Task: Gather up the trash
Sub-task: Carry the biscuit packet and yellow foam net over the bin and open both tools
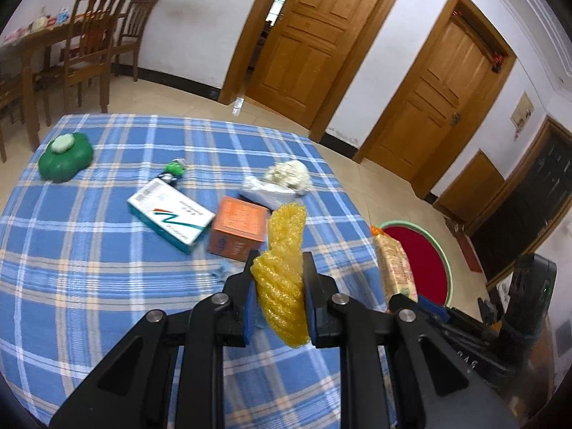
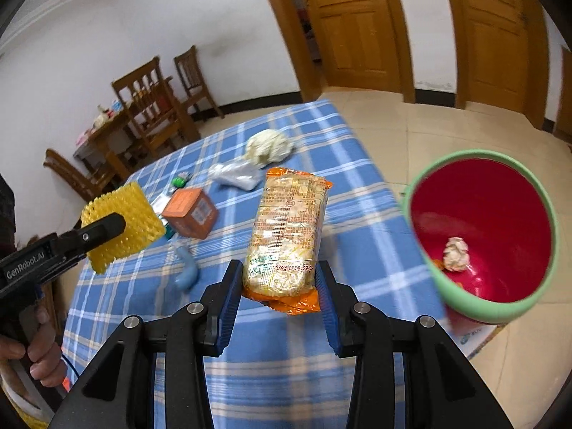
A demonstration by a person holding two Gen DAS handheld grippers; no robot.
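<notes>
My left gripper (image 1: 278,262) is shut on a piece of yellow foam netting (image 1: 284,268), held above the blue plaid table (image 1: 89,268); the same netting (image 2: 123,227) shows at the left of the right wrist view. My right gripper (image 2: 280,271) is shut on an orange noodle packet (image 2: 287,236), lifted over the table's right side; that packet (image 1: 395,268) also shows in the left wrist view. A red bin with a green rim (image 2: 482,230) stands on the floor to the right, with a crumpled paper ball (image 2: 455,254) inside.
On the table lie an orange box (image 1: 237,230), a white and teal box (image 1: 169,216), a crumpled white wad (image 1: 287,175), a clear wrapper (image 1: 262,191), a small green bottle (image 1: 174,168) and a green dish (image 1: 66,159). Chairs (image 1: 91,41) and doors (image 1: 304,35) stand behind.
</notes>
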